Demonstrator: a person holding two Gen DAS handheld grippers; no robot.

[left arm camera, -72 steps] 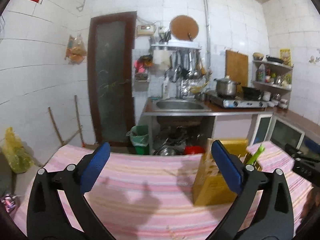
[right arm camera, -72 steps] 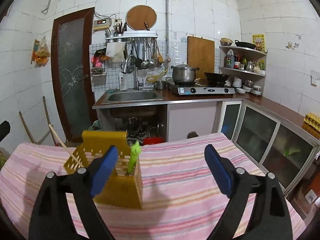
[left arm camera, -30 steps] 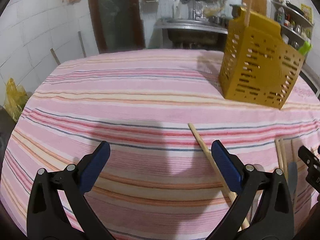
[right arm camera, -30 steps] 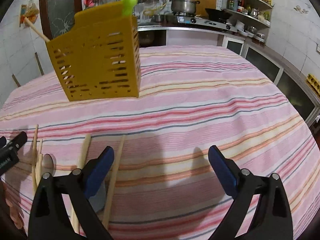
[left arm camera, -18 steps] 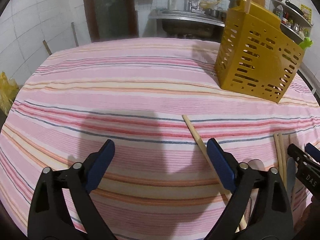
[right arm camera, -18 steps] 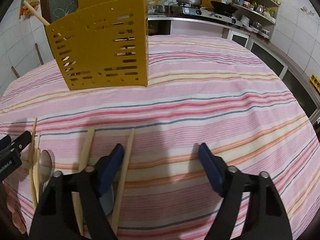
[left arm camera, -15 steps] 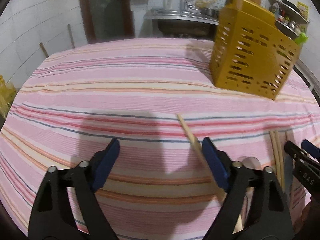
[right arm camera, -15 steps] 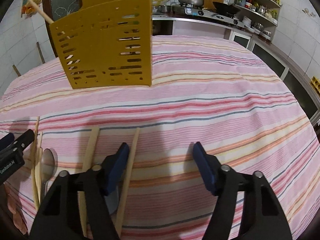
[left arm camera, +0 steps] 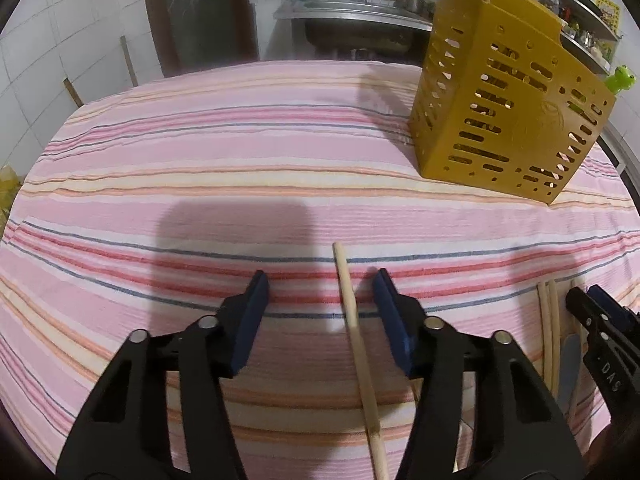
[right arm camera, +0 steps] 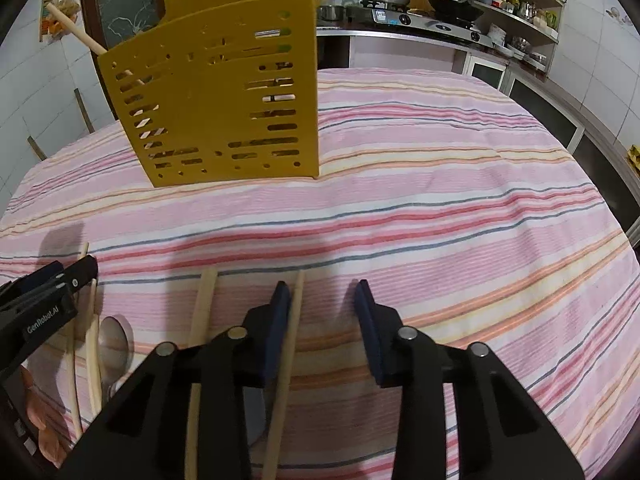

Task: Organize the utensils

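1. A chopstick [left arm camera: 356, 332] lies flat on the striped cloth [left arm camera: 200, 168] near the table's front edge, running away from the camera. More chopsticks [right arm camera: 286, 364], a spoon [right arm camera: 114, 338] and what looks like a knife blade lie just beside it along the same edge.
2. The left gripper [left arm camera: 320, 288] straddles the first chopstick. Its fingers have just been closing, but a gap shows on both sides, so nothing is grasped.
3. The right gripper [right arm camera: 322, 292] has also just been closing. Another chopstick runs just inside its left finger, perhaps touching that pad; the right pad stands clear, so it is not clenched on anything.
4. The yellow holder [right arm camera: 216, 92] stands well back toward the table's middle, with a chopstick and a green-handled utensil already in it.
5. Judged step: picking up loose chopsticks, one per gripper. Next, each pair of fingers should finish pinching its stick, lift it clear of its neighbours, tilt it upright and drop it into the holder.
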